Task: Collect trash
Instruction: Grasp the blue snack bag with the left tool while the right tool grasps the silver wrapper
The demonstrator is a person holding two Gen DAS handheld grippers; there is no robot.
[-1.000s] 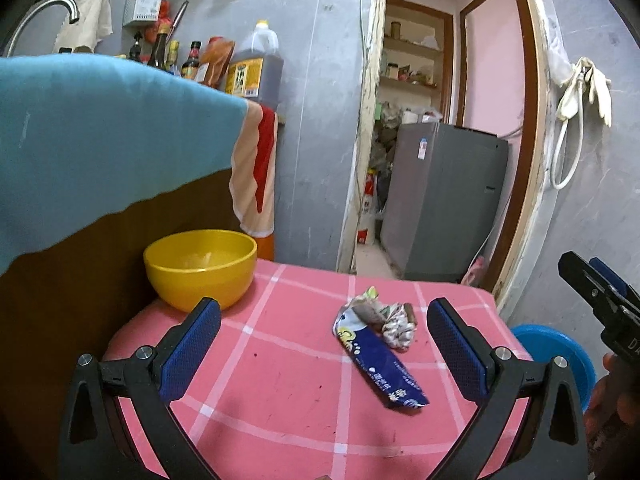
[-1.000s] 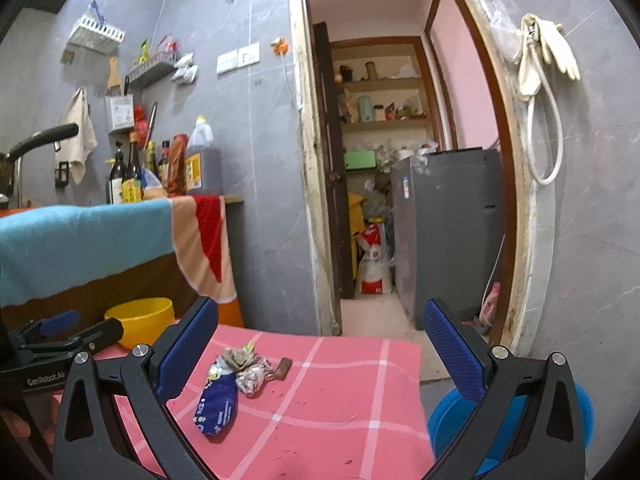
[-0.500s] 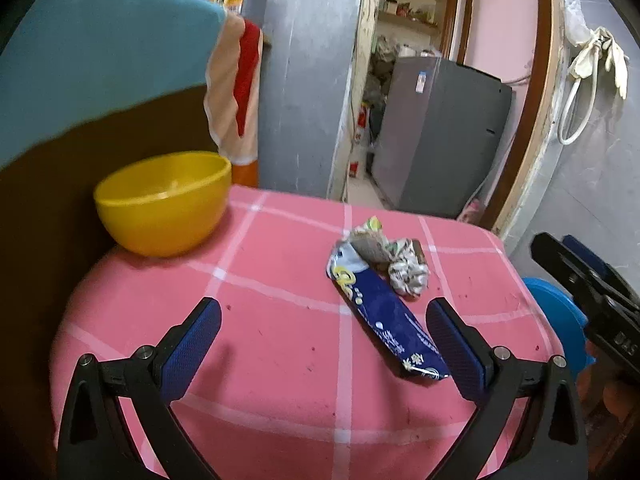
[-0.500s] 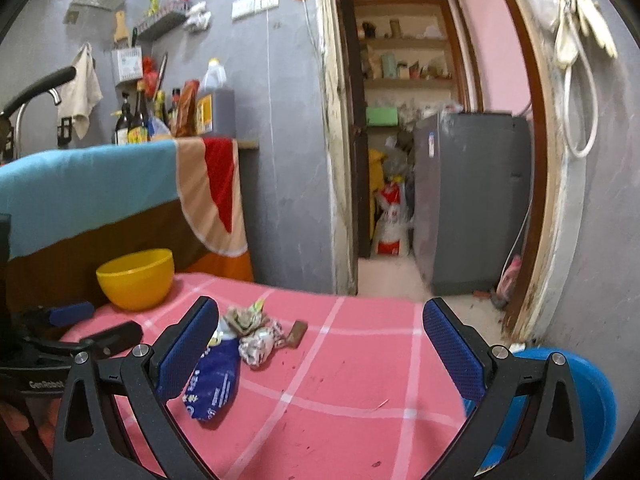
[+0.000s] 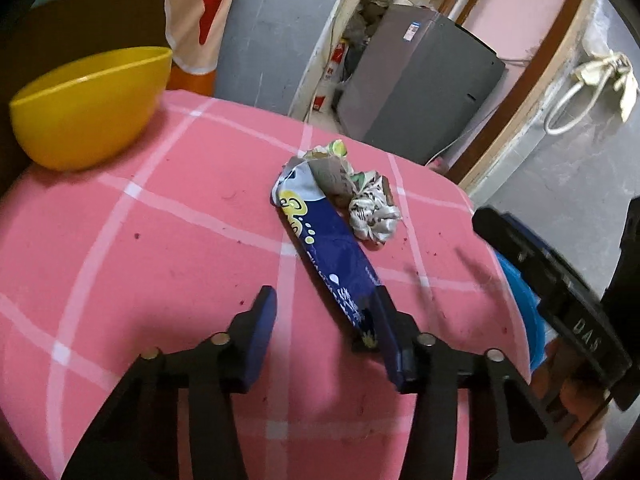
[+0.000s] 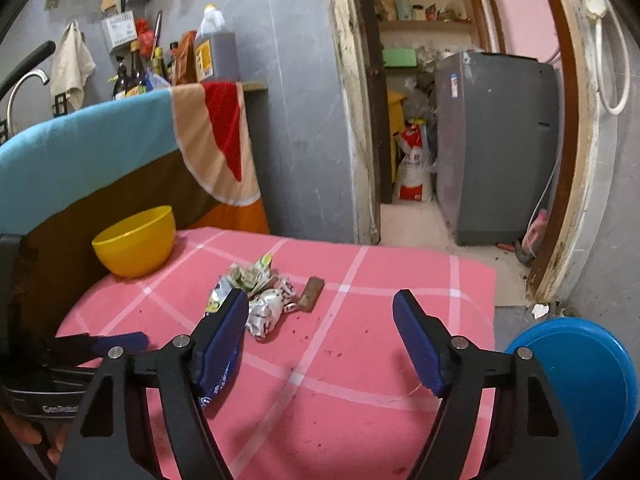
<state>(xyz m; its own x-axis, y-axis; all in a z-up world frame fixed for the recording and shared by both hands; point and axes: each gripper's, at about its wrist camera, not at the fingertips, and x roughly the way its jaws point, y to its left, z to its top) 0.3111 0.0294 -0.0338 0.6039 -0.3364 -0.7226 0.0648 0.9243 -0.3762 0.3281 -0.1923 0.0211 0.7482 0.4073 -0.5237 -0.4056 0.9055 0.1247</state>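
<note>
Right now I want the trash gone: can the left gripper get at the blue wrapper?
Probably yes. The left gripper sits open at the near end of the blue wrapper, one finger beside it. Nothing lies between; the crumpled wrappers rest further back.

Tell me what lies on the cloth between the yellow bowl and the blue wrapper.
Nothing: in the left wrist view, only bare pink tablecloth separates the yellow bowl from the blue wrapper.

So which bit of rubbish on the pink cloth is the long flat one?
The long dark blue snack wrapper. It lies stretched out flat, while the silver crumpled wrapper beside it is scrunched into a ball, and the green-and-white wrapper is crumpled too.
</note>
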